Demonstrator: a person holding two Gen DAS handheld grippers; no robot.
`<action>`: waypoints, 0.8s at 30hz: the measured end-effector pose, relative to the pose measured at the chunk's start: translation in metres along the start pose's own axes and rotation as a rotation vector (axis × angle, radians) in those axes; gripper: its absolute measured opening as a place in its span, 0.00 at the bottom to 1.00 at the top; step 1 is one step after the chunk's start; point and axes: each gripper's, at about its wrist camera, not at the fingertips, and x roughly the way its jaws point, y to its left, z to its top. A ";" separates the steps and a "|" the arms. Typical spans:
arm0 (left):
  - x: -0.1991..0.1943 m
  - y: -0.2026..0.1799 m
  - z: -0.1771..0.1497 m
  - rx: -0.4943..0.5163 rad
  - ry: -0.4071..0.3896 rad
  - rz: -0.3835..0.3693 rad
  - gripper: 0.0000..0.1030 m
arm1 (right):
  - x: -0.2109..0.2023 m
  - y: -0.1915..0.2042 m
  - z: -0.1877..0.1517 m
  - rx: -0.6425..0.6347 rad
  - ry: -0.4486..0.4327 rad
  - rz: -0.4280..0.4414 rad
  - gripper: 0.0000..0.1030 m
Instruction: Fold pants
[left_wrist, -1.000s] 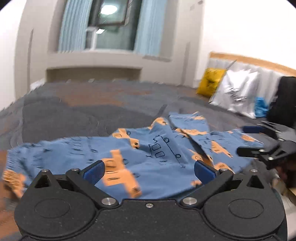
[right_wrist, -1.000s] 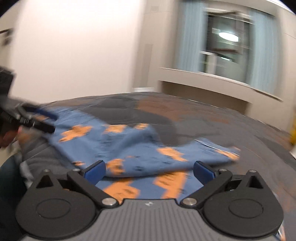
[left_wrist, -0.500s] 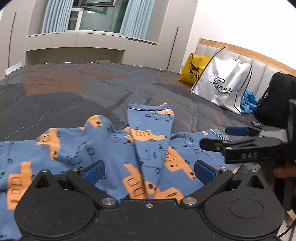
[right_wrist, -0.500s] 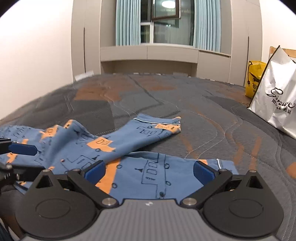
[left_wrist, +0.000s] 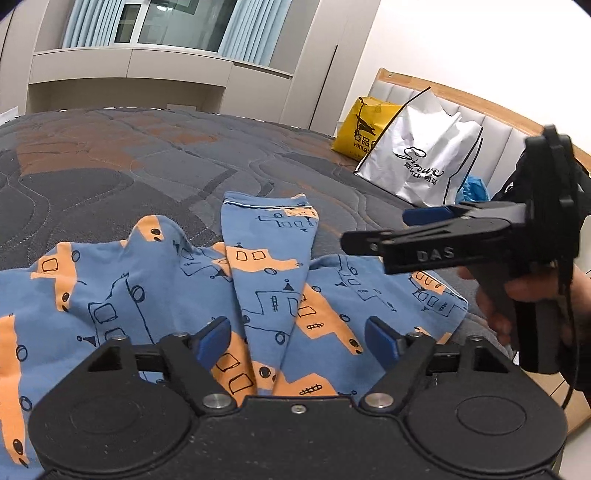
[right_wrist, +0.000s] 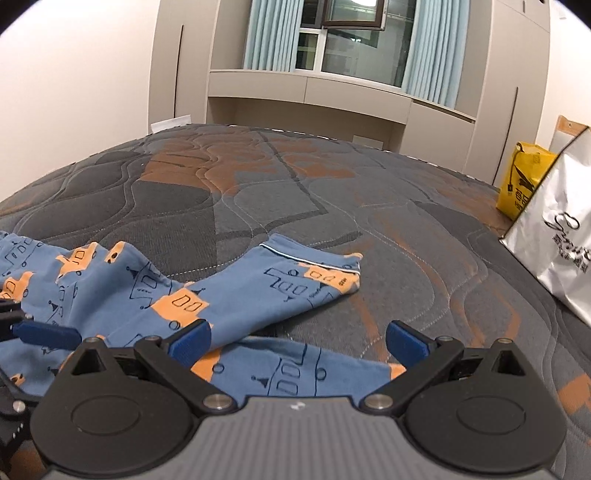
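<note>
Blue pants (left_wrist: 266, 280) with orange vehicle prints lie crumpled on the bed, one leg stretched away toward the far side, its cuff flat on the quilt; they also show in the right wrist view (right_wrist: 236, 295). My left gripper (left_wrist: 297, 338) is open and empty just above the near part of the pants. My right gripper (right_wrist: 297, 341) is open and empty over the near leg. The right gripper also shows in the left wrist view (left_wrist: 373, 230), held by a hand above the pants' right edge.
The pants rest on a grey and orange quilted bed (right_wrist: 295, 177). A silver shopping bag (left_wrist: 424, 155) and a yellow bag (left_wrist: 364, 129) stand by the headboard at right. Cabinets and a curtained window lie beyond the bed.
The pants were in motion a second ago and now lie still on the bed. Both grippers have steadied; the right gripper has risen higher in the left wrist view. Both stay open.
</note>
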 end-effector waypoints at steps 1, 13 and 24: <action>0.001 0.000 0.000 0.000 0.001 0.000 0.74 | 0.002 0.001 0.003 -0.009 0.001 -0.001 1.00; 0.002 0.018 0.004 -0.117 0.005 -0.014 0.02 | 0.026 0.009 0.028 -0.049 0.005 0.041 0.92; 0.002 0.030 -0.001 -0.205 -0.002 -0.023 0.37 | 0.064 0.014 0.069 -0.031 0.099 0.135 0.71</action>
